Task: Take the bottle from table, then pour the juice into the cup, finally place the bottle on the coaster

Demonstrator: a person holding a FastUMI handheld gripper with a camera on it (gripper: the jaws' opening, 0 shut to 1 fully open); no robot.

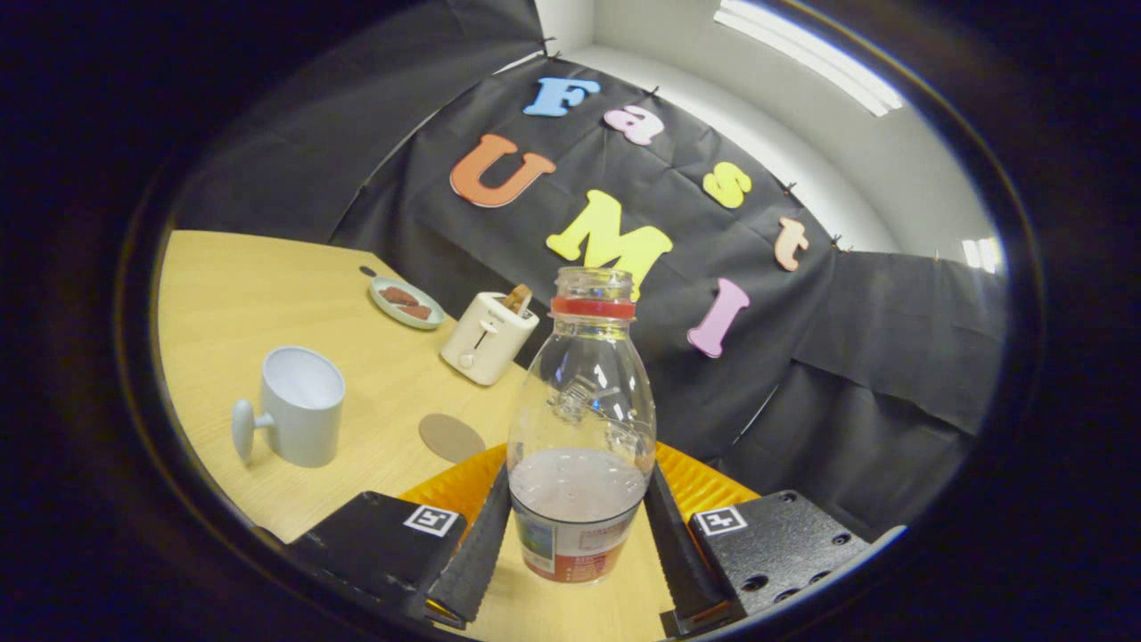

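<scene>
A clear plastic bottle (581,428) with a red neck ring and no cap stands upright between my fingers, holding pale juice in its lower part. My gripper (575,544) is shut on the bottle, one finger pressing each side of its labelled base. The pale blue cup (299,406) with a knob handle stands on the wooden table (241,294) ahead and to the left. A round brown coaster (451,437) lies flat on the table between the cup and the bottle, just left of the bottle.
A white toaster (488,337) with toast in its slot stands beyond the coaster. Farther back a small plate (406,303) carries brown food pieces. An orange ribbed object (695,481) lies behind the bottle near the table's far edge.
</scene>
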